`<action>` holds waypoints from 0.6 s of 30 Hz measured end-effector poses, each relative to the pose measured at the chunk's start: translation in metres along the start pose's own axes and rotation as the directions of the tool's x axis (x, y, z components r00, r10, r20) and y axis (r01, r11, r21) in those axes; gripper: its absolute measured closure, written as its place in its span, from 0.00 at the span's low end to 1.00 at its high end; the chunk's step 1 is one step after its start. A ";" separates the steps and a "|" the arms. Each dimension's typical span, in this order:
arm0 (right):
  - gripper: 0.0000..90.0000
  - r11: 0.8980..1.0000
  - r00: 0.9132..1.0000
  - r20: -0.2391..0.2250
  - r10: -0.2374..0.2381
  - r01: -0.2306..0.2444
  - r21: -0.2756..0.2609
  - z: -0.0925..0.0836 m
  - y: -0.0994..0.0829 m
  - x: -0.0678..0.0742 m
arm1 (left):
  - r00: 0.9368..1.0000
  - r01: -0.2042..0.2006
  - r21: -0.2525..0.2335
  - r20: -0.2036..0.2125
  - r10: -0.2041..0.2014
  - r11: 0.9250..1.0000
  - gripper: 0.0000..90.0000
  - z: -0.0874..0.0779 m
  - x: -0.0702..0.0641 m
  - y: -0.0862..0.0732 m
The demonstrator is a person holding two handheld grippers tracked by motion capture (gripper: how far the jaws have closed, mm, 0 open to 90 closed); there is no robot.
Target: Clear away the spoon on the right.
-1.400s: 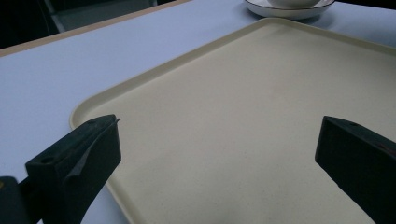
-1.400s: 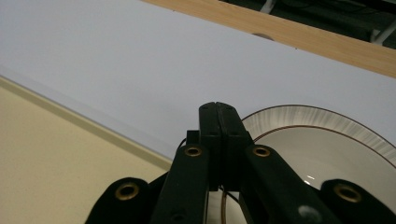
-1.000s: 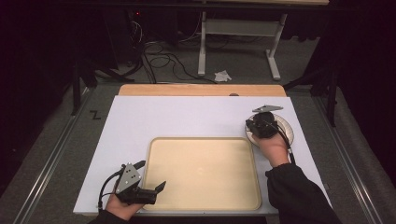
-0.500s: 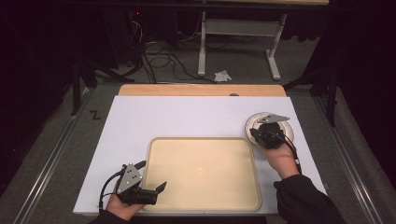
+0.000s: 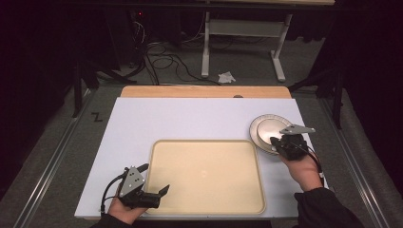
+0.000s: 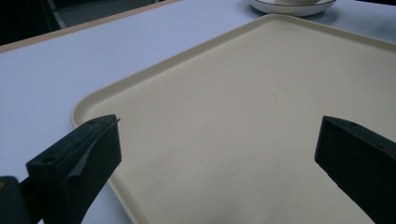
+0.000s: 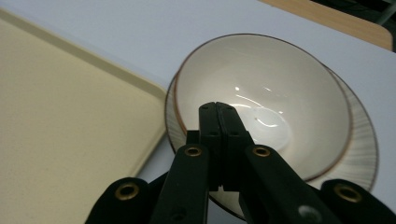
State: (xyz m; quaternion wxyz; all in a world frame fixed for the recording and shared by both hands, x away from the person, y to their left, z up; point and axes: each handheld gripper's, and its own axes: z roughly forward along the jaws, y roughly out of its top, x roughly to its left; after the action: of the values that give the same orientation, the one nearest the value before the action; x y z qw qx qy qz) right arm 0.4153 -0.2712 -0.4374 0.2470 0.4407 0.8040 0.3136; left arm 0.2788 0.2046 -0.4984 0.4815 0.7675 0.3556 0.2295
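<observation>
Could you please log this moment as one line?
left claw: open, over tray corner | right claw: shut, at bowl rim, grasp unclear | bowl on plate, beside tray

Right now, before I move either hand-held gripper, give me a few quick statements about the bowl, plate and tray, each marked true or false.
1. The bowl sits on the plate. True.
2. The tray carries the bowl. False: the tray is bare; bowl and plate stand beside its far right corner.
3. The left hand-held gripper is open over the tray. True.
4. The right hand-held gripper is wide open. False: its jaws are pressed together at the bowl's near rim.
5. The bowl holds food. False: it looks empty.
</observation>
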 end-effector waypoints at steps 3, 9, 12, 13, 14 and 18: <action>1.00 1.000 1.000 0.008 0.010 -0.010 -0.029 -0.007 -0.001 -0.002 | 1.000 -0.001 0.002 -0.001 0.001 1.000 0.01 0.001 0.000 0.000; 1.00 0.993 0.998 -0.065 -0.009 0.002 -0.116 -0.016 -0.008 0.038 | 1.000 0.001 0.003 -0.001 -0.001 1.000 0.01 0.001 0.000 0.000; 1.00 0.994 0.999 -0.052 -0.004 -0.001 -0.111 -0.008 -0.017 0.050 | 1.000 0.000 0.005 0.000 0.000 1.000 0.02 0.000 0.000 -0.001; 1.00 0.994 0.999 -0.042 0.003 -0.008 -0.109 -0.005 -0.020 0.051 | 1.000 0.000 0.005 0.001 0.000 1.000 0.02 0.000 0.000 -0.001; 1.00 0.994 1.000 -0.029 0.009 -0.012 -0.108 -0.004 -0.022 0.051 | 1.000 0.000 0.003 -0.001 0.000 1.000 0.02 0.000 0.000 -0.001; 1.00 0.992 0.999 0.022 0.036 -0.033 -0.124 -0.005 -0.032 0.046 | 1.000 0.005 0.004 0.000 -0.005 1.000 0.02 0.000 0.001 -0.001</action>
State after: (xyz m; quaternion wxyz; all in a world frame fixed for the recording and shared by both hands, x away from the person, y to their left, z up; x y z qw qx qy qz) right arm 0.3717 -0.2457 -0.4629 0.2784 0.4420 0.7722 0.3617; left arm 0.2793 0.2051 -0.4994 0.4807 0.7676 0.3577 0.2276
